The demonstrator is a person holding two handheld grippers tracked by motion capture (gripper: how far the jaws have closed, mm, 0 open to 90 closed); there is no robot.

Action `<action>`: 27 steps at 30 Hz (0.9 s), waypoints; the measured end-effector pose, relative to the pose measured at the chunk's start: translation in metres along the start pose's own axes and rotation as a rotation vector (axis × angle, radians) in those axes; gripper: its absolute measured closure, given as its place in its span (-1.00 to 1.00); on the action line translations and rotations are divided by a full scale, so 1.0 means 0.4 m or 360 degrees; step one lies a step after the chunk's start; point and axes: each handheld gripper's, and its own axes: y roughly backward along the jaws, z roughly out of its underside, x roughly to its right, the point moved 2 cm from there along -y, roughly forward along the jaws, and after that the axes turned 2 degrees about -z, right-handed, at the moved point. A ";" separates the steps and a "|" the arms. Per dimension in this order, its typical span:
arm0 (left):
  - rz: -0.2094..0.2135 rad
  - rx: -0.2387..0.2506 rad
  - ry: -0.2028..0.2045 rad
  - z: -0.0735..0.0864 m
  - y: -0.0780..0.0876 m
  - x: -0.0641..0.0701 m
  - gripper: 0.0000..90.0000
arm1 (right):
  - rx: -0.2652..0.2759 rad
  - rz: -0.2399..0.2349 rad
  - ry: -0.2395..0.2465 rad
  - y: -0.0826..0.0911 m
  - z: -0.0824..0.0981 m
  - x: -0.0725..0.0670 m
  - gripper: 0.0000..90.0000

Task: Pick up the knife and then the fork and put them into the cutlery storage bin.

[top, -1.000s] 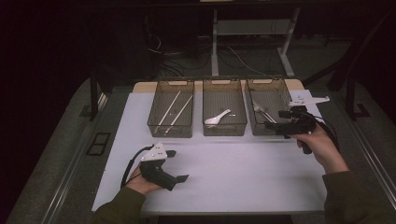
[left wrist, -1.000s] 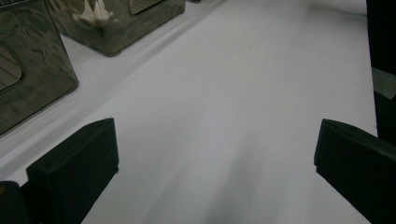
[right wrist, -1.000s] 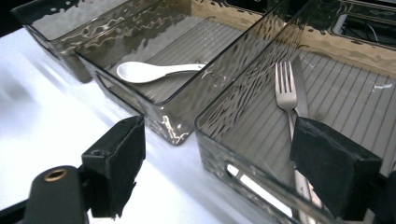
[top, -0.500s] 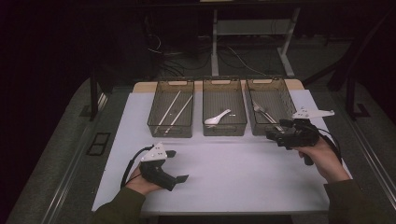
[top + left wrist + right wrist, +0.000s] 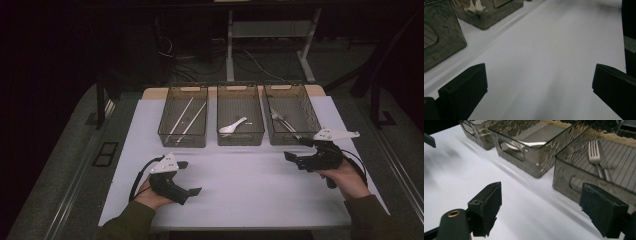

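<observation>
The left gripper [image 5: 186, 177] is sitting low over the smooth white sheet [image 5: 240, 185] that is covering the desk, near the person. Its two black blocky jaws are standing wide apart, with nothing between them. The right gripper [image 5: 296, 150] is hanging just in front of the right bin [image 5: 314, 120]. Its jaws are also spread wide and holding nothing. Their dark pads are looking rough and a little chewed at the edges.

Farther off, three see-through smoky plastic bins are standing in a row, each with ribbed floors and a cut-out handle. The right bin is holding a shiny metal fork [image 5: 595, 157] and a knife [image 5: 604, 160], lying side by side. The middle bin [image 5: 240, 135] is holding a white spoon [image 5: 232, 126] with a round bowl. The left bin [image 5: 183, 137] is holding two long thin white sticks [image 5: 186, 119].

Compared with a second ago, the right gripper is now lower and closer to the person, away from the bin's rim. The left gripper is staying where it was.
</observation>
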 end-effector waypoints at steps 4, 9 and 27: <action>0.0001 -0.0001 -0.0008 0.000 0.000 0.000 -1.00 | -0.0011 -0.0003 -0.0003 0.001 0.023 -0.007 -0.60; -0.0002 0.0006 0.0002 -0.001 0.001 0.002 -1.00 | 0.0001 -0.0004 -0.0003 0.004 0.044 -0.016 -0.60; -0.0005 0.0006 -0.0003 -0.001 0.003 0.001 -1.00 | 0.0058 -0.0085 0.0037 0.009 0.122 -0.058 -0.60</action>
